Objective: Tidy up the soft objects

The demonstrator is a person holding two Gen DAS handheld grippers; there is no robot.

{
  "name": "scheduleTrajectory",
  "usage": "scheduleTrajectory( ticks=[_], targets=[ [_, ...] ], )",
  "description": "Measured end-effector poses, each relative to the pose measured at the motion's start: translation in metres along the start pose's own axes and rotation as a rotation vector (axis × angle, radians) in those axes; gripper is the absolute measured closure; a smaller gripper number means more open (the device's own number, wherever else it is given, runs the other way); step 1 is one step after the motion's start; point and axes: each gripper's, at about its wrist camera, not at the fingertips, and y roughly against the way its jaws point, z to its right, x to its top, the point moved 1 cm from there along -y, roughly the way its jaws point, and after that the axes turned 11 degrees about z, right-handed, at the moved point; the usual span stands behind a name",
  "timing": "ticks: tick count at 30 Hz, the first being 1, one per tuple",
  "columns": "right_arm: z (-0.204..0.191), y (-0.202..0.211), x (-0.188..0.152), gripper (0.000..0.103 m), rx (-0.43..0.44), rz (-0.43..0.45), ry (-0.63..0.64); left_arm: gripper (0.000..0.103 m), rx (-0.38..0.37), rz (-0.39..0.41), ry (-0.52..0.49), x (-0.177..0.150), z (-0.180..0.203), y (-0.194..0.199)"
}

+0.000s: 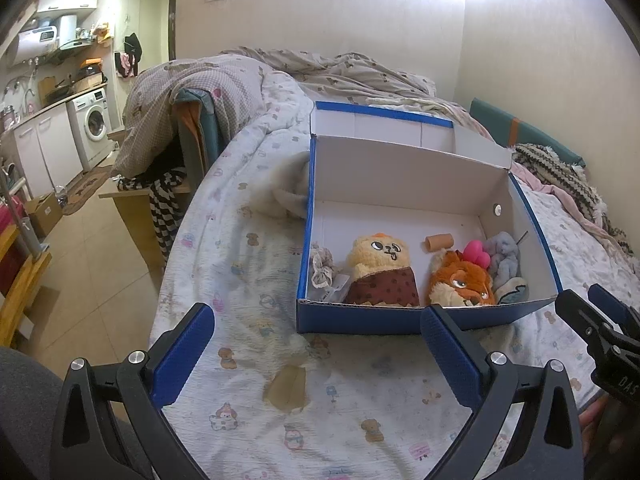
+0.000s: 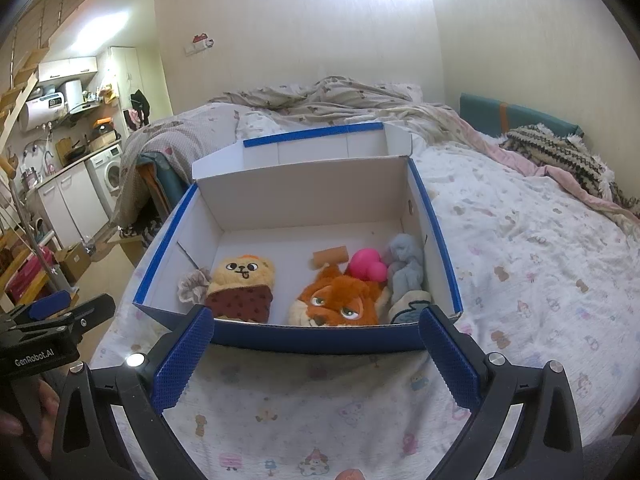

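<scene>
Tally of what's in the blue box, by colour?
Yellow and brown: 1, plush toy
Orange: 1, fox plush
Pink: 1, soft toy
Grey-blue: 1, plush
Beige: 1, scrunchie
Tan: 1, small roll
Total: 6, all near the front wall of the box.

Left gripper and right gripper both hover side by side, jaws spread wide, empty.

Both wrist views toward box
</scene>
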Motion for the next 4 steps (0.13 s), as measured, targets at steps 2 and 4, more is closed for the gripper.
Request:
scheduleTrajectory(
  ticks=[2, 4],
  targets=[
    [-0.0004, 0.0002, 0.0005, 0.0, -0.001, 0.001, 0.0, 0.0, -0.001, -0.001, 0.002, 0.0002, -0.0001, 0.0002],
    [0.0, 0.0, -0.0003, 0.0, 0.0, 0.001, 0.0, 0.0, -0.002, -0.001, 0.0, -0.0001, 0.0001, -0.0001]
  ],
)
